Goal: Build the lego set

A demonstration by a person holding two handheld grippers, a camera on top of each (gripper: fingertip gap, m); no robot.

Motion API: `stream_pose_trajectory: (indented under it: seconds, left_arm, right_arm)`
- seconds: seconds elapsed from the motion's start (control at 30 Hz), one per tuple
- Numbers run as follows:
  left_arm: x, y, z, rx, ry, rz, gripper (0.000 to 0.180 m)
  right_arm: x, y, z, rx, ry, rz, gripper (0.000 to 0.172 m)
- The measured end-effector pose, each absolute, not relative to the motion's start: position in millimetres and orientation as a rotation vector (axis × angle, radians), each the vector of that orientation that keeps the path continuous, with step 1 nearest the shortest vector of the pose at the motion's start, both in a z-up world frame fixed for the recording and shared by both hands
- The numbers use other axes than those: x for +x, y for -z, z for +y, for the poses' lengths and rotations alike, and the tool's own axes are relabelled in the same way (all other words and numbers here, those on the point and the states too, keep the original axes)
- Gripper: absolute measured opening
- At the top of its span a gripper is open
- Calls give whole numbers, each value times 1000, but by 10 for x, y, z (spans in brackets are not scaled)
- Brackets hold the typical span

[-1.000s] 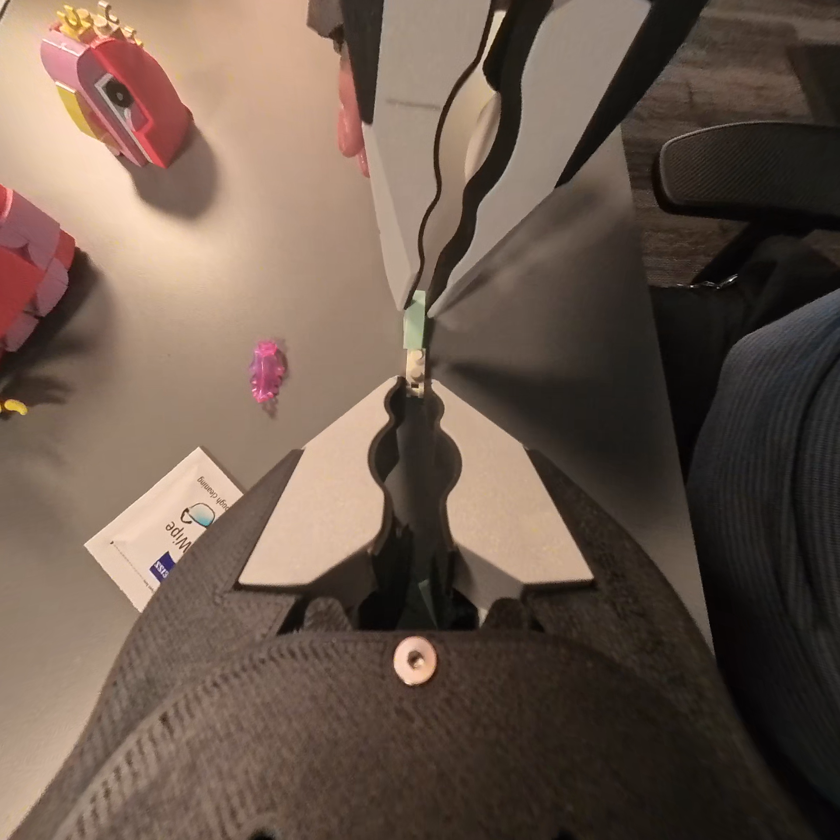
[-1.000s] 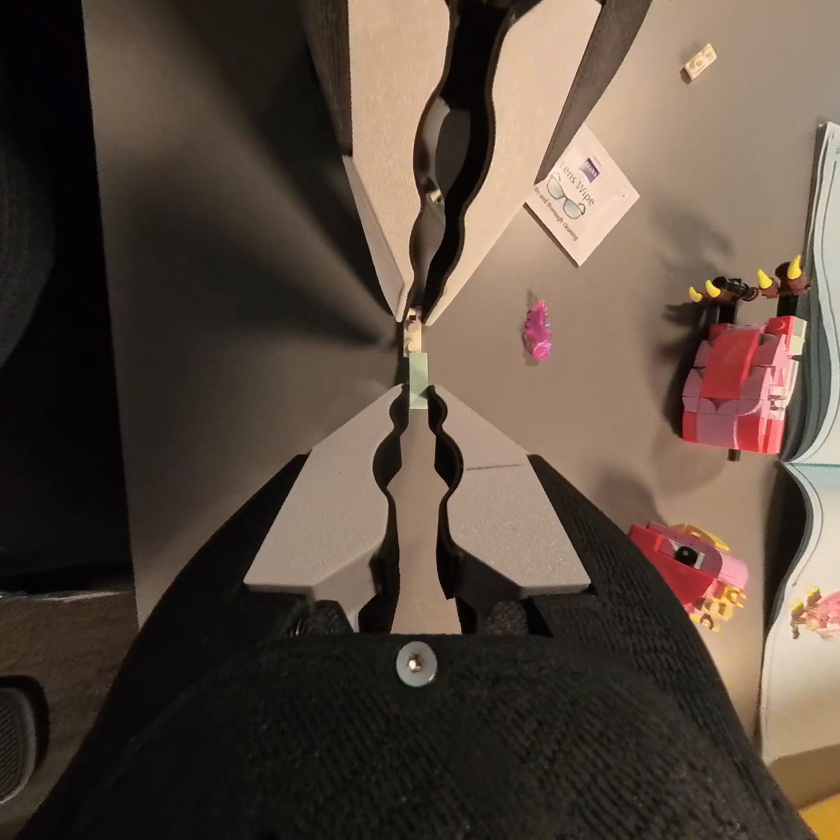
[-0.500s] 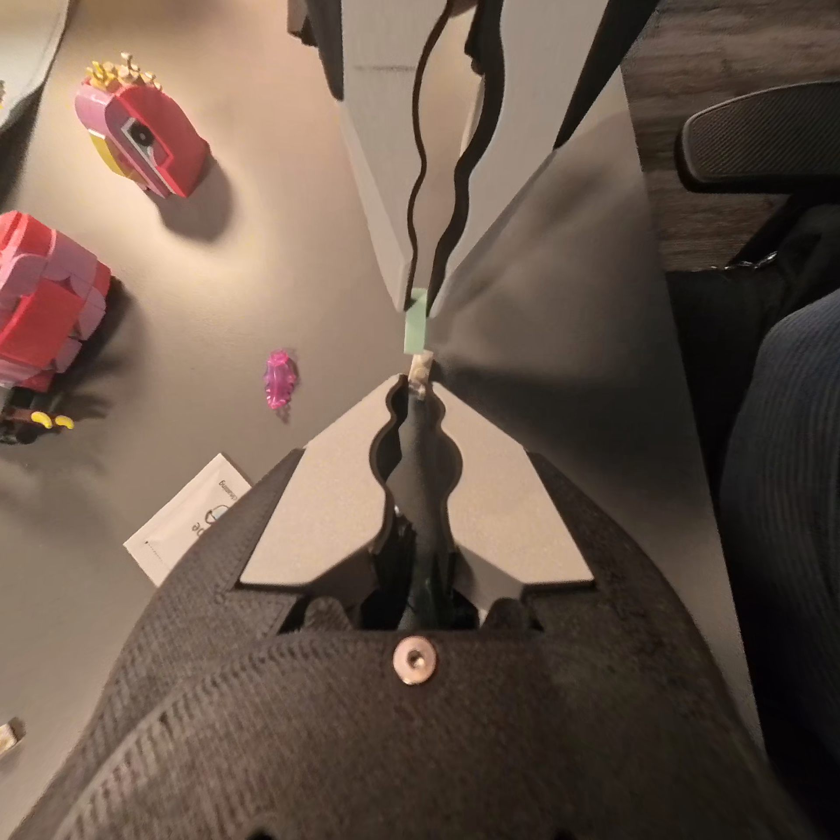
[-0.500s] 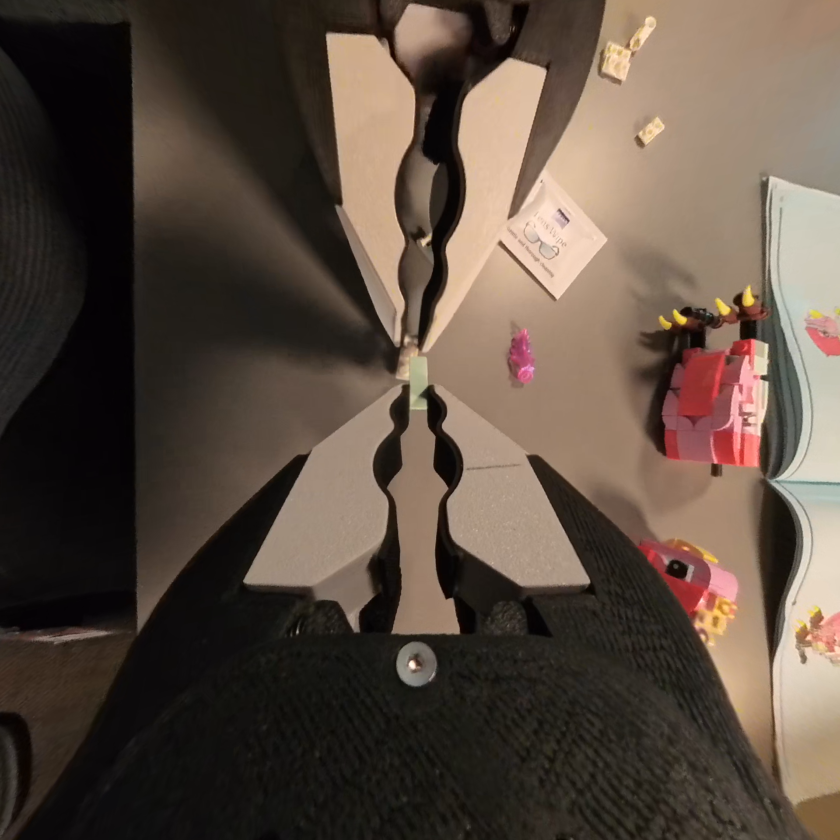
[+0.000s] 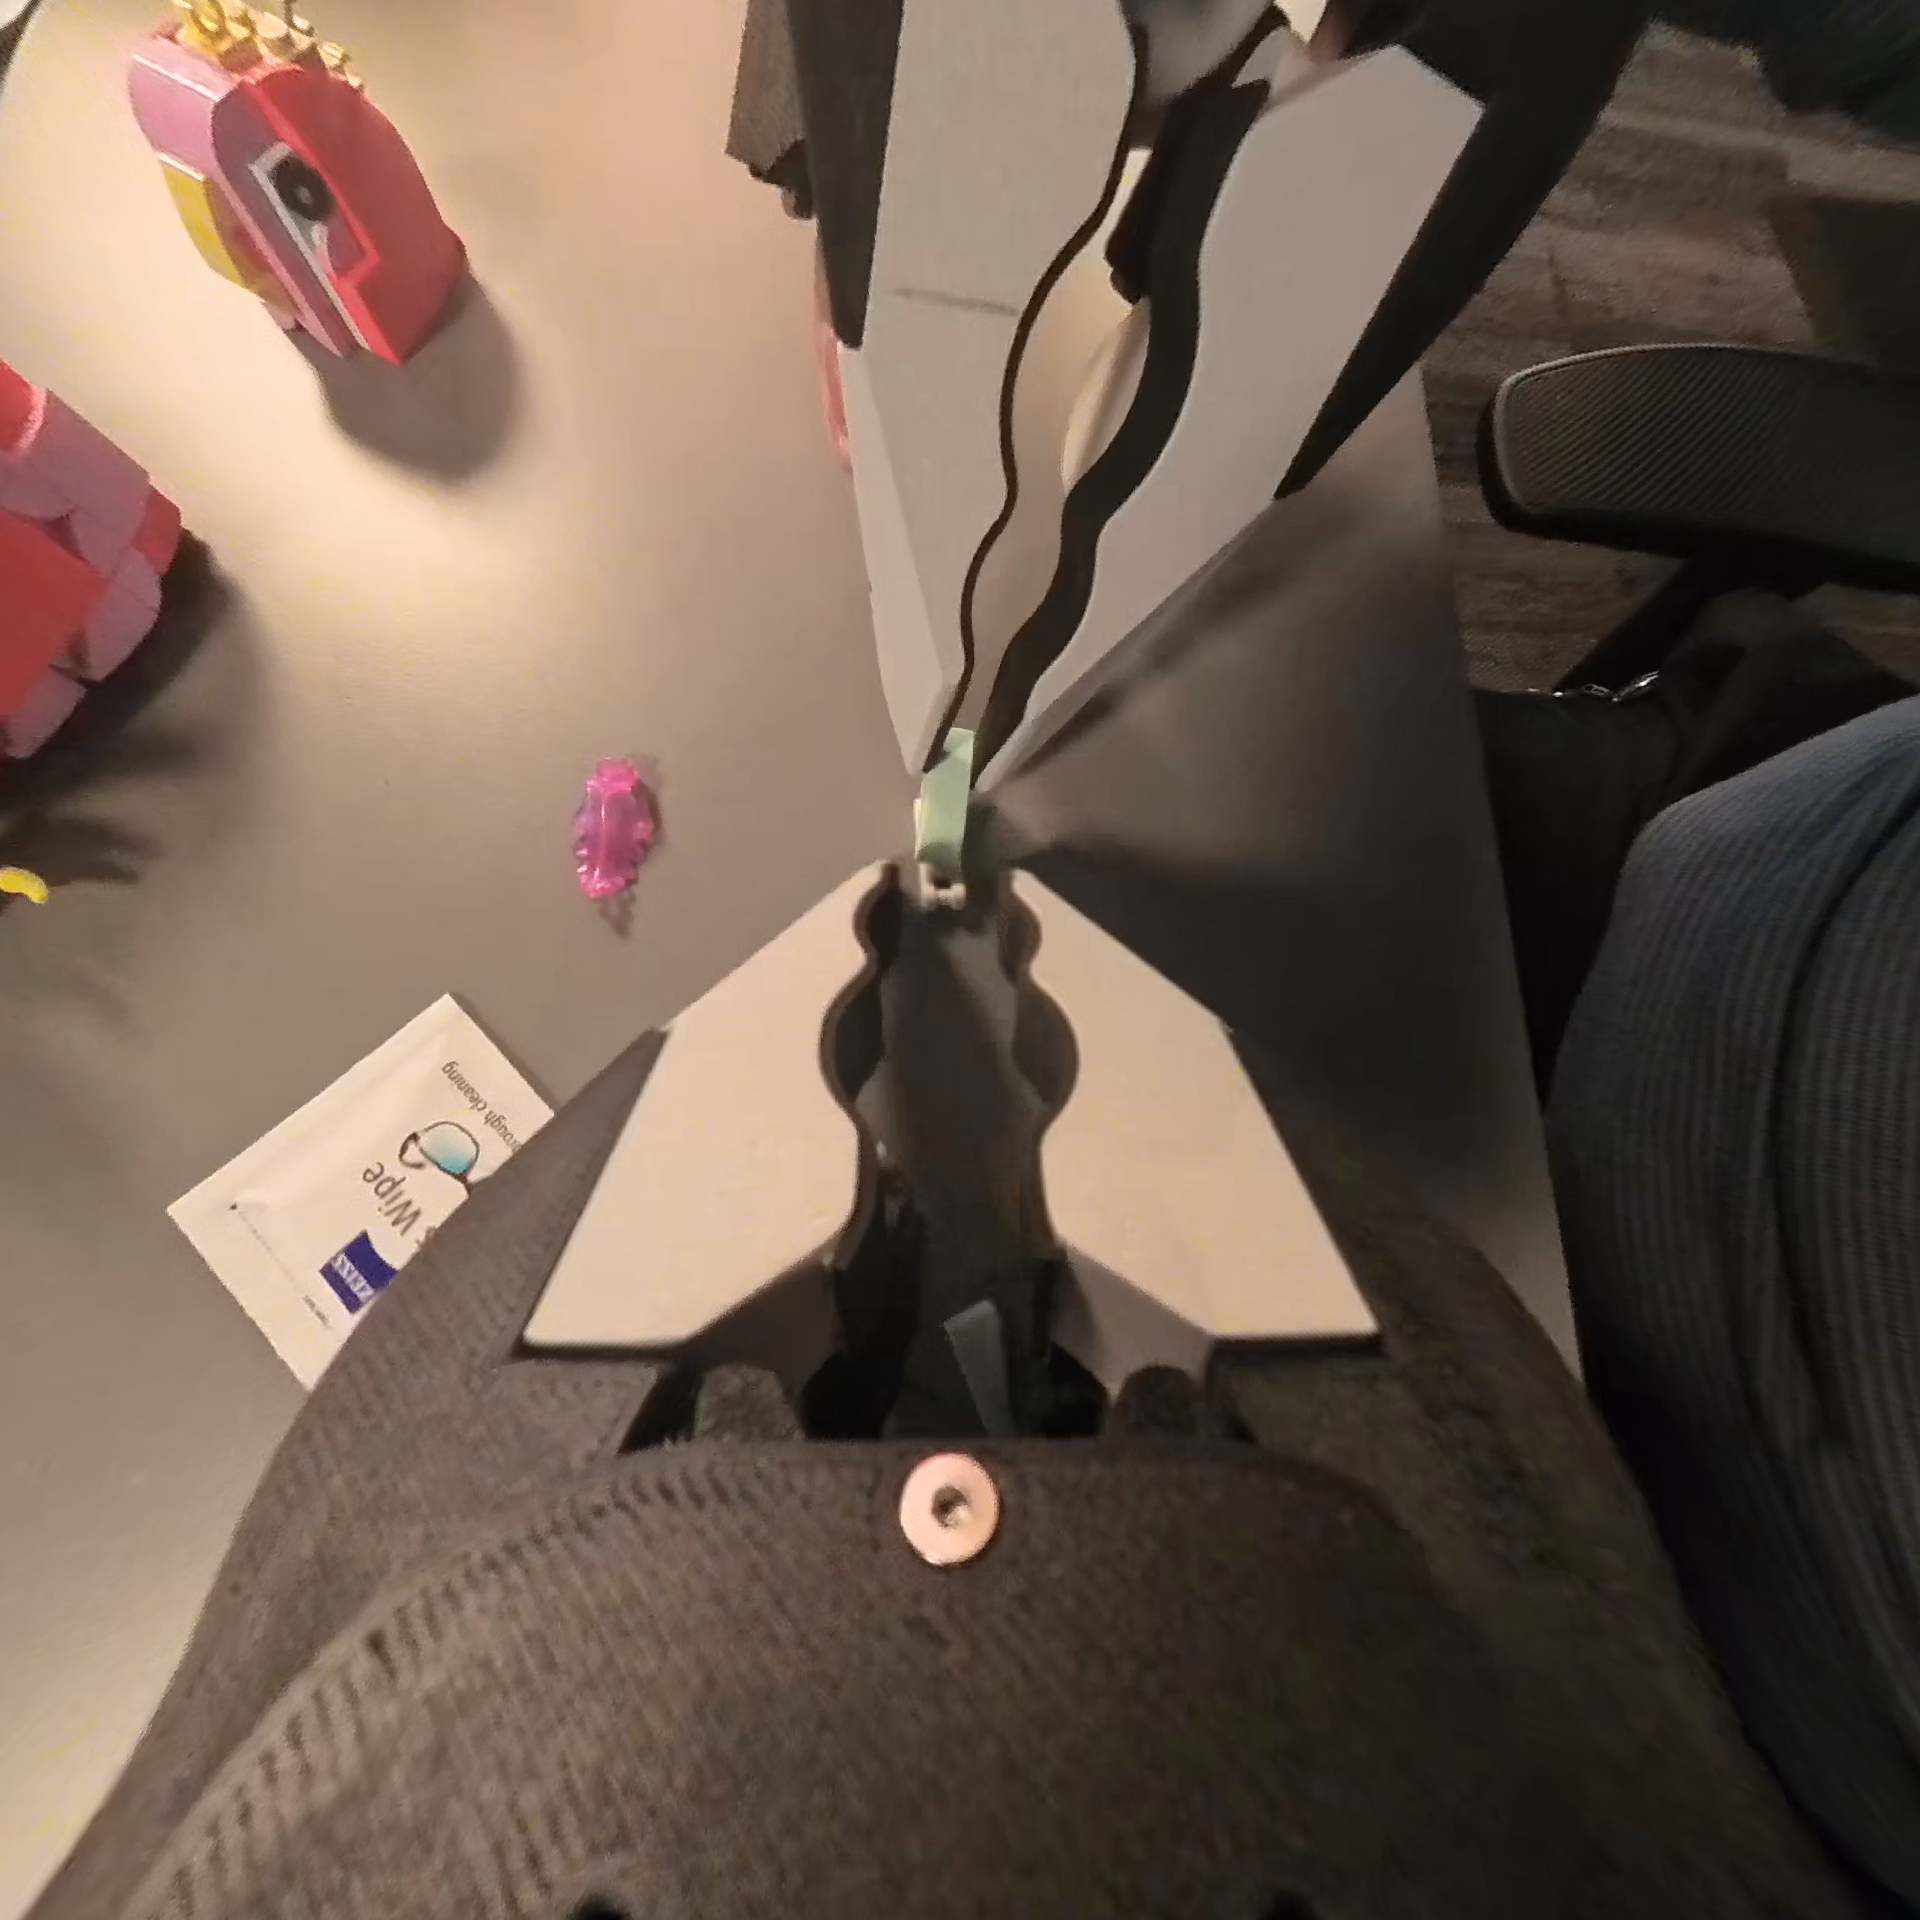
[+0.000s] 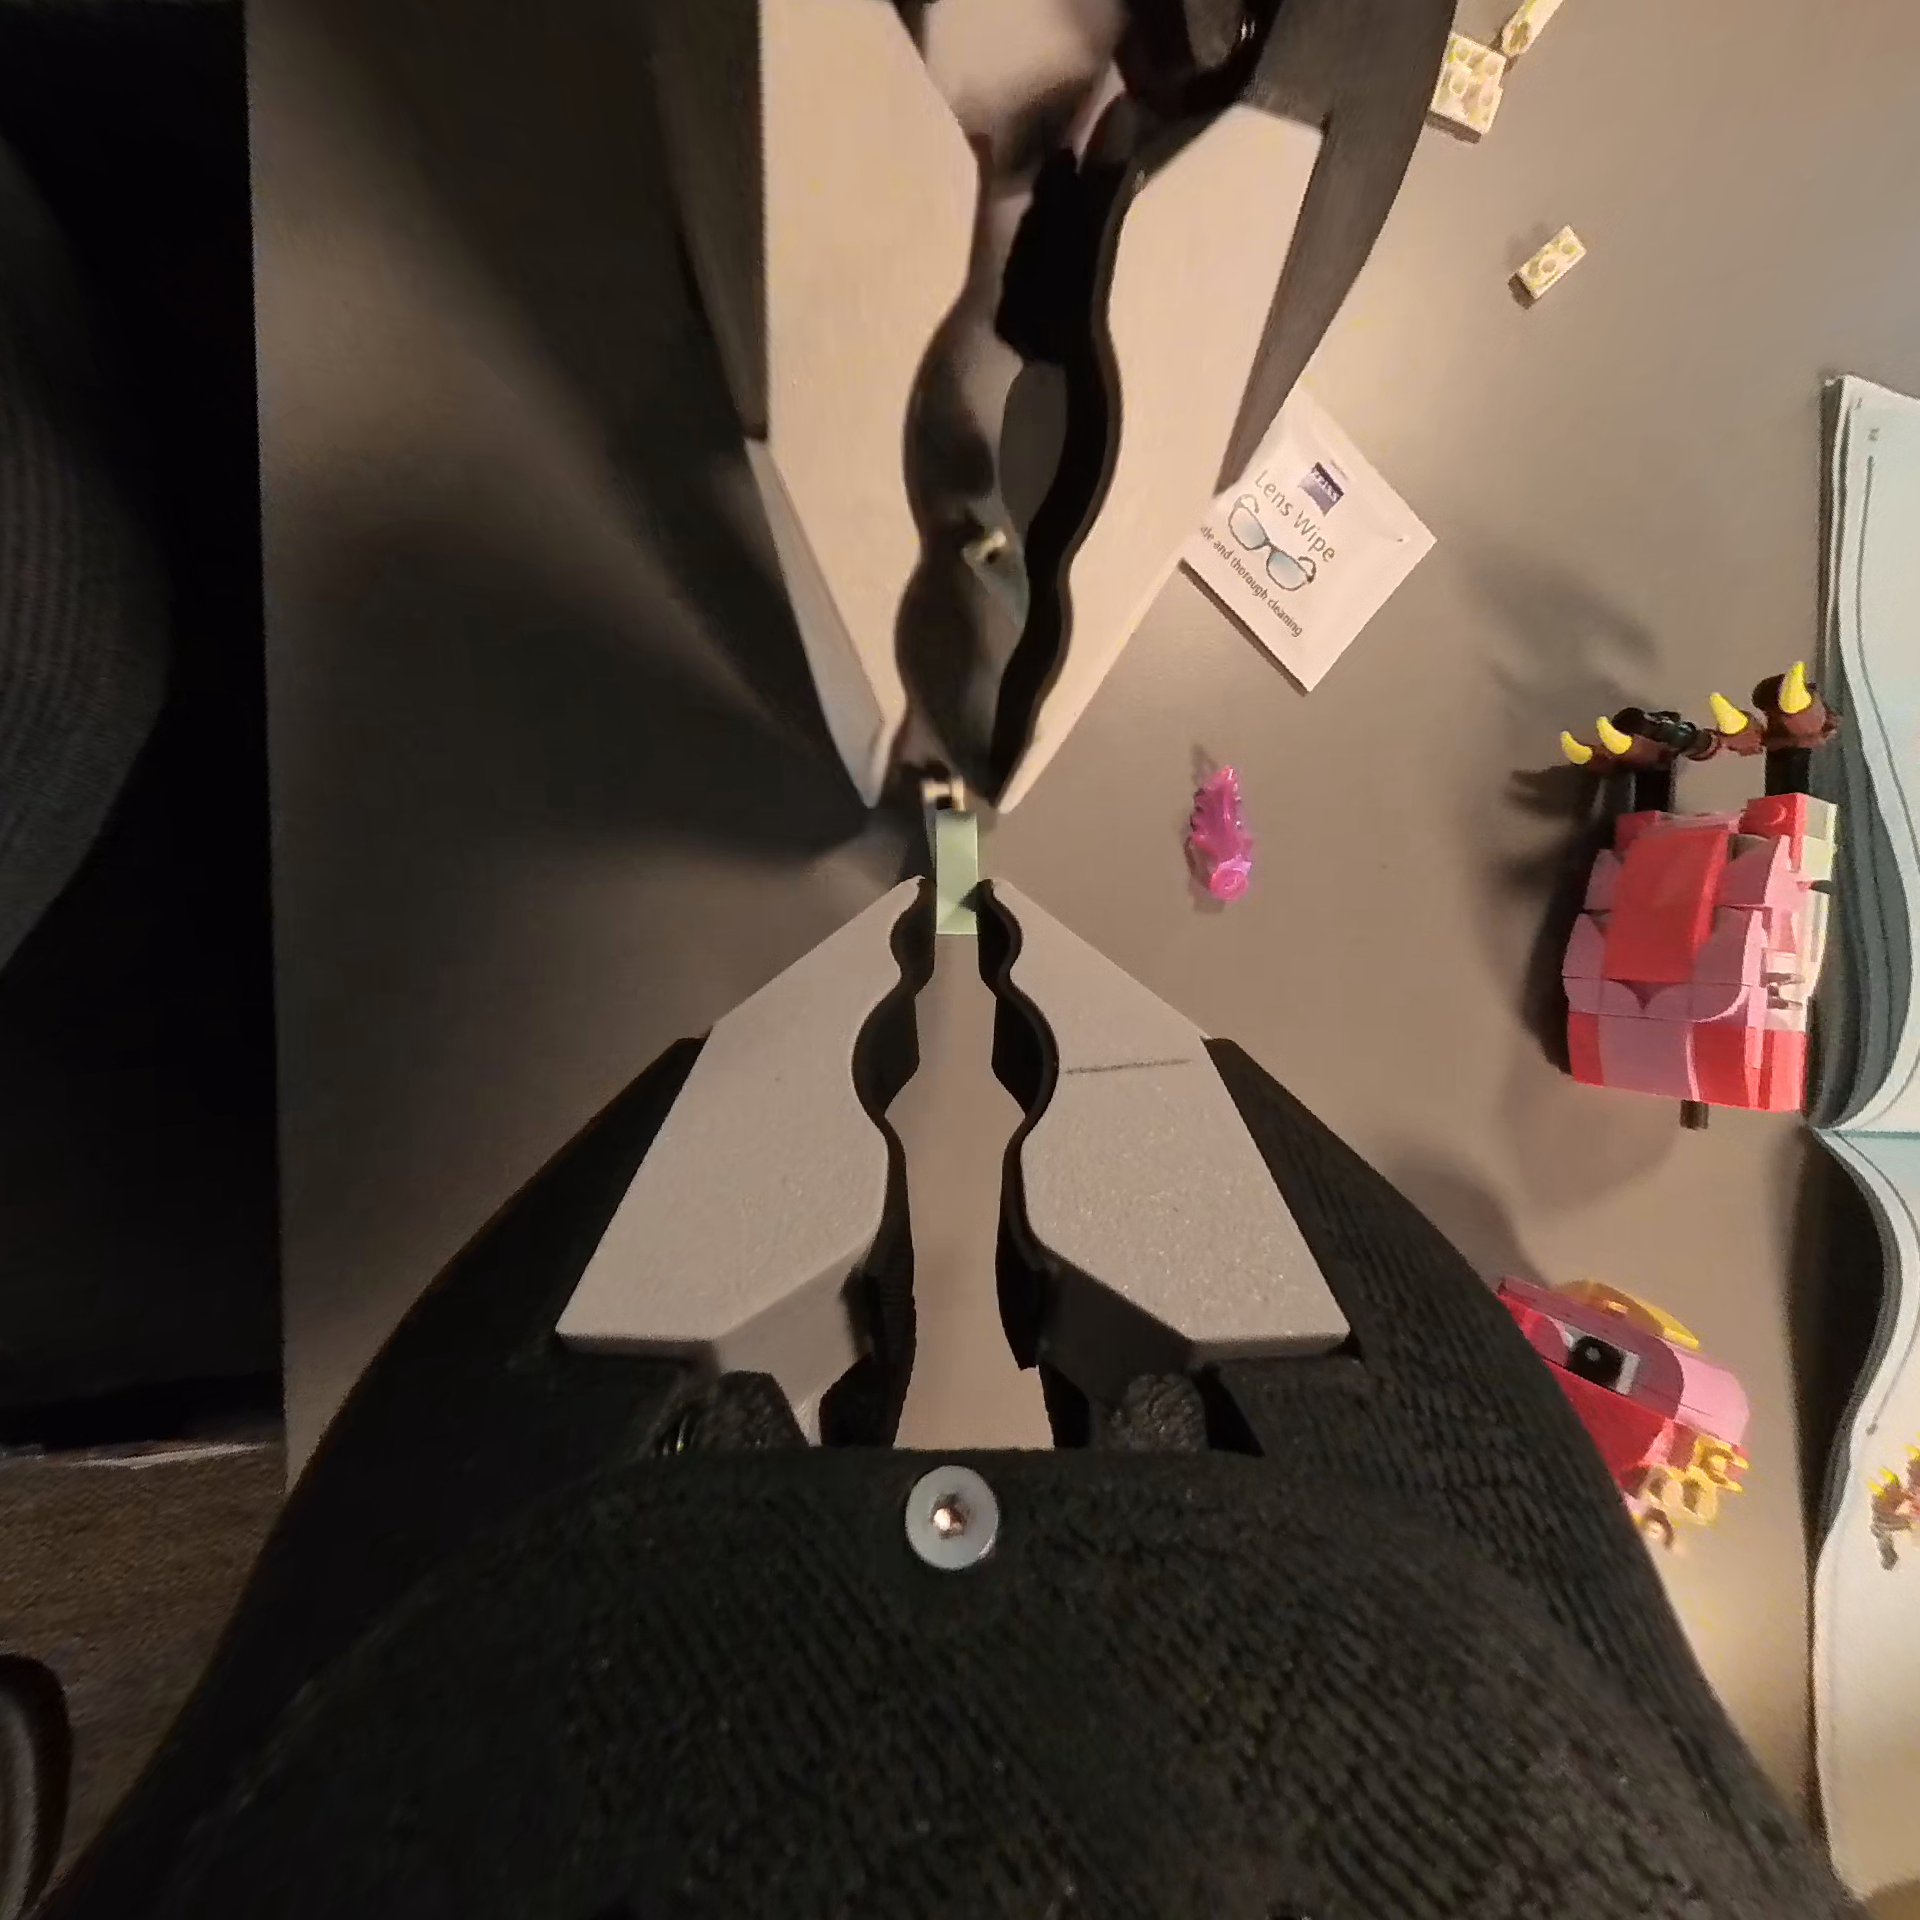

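My right gripper [image 6: 954, 902] is shut on a small light green brick [image 6: 956, 862], its pads pressed on both sides. A tiny cream piece [image 6: 940, 795] sits on the green brick's far end. My left gripper [image 5: 948, 881] faces it tip to tip and stands open. The cream piece [image 5: 940, 891] lies between its fingertips with a gap on each side. The green brick [image 5: 943, 805] and the right gripper [image 5: 961, 756] also show in the left wrist view. Both hover above the grey table [image 5: 623, 520].
On the table lie a pink translucent feather piece [image 6: 1224, 836], a white wipe sachet [image 6: 1304, 551], a red-pink brick head [image 6: 1621, 1392], a red-pink brick body with yellow claws [image 6: 1704, 966], an open booklet [image 6: 1870, 935] and small cream plates [image 6: 1553, 260]. A chair [image 5: 1714, 457] and a person's leg [image 5: 1766, 1143] are beyond the table edge. The tips of both grippers are at nearly the same place. My left tips are roughly 9 cm from the white wipe sachet [image 6: 1304, 551]. The left camera catches it too, in the left wrist view [image 5: 406, 1181].
My left gripper's jaws have opened off the cream piece they were pinching. The right gripper still holds the green brick with the cream piece on its end.
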State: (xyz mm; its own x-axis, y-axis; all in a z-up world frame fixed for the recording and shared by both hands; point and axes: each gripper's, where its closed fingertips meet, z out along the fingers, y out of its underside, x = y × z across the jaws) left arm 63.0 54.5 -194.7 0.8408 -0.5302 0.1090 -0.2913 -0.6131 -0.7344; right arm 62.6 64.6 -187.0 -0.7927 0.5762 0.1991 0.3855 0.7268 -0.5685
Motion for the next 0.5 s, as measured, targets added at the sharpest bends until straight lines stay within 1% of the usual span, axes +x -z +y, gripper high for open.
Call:
stream_pose_trajectory:
  seconds: [0.03,0.1,0.5]
  left_arm:
    - [625,1945,531,-2265,405,597,23]
    - [604,1947,504,-2265,380,613,27]
    - [564,1957,483,-2257,324,628,19]
  right_arm:
    - [624,1868,652,-741,-726,-2566,6]
    - [624,1860,652,-736,-728,-2566,6]
    - [604,1865,610,-670,-731,-2614,6]
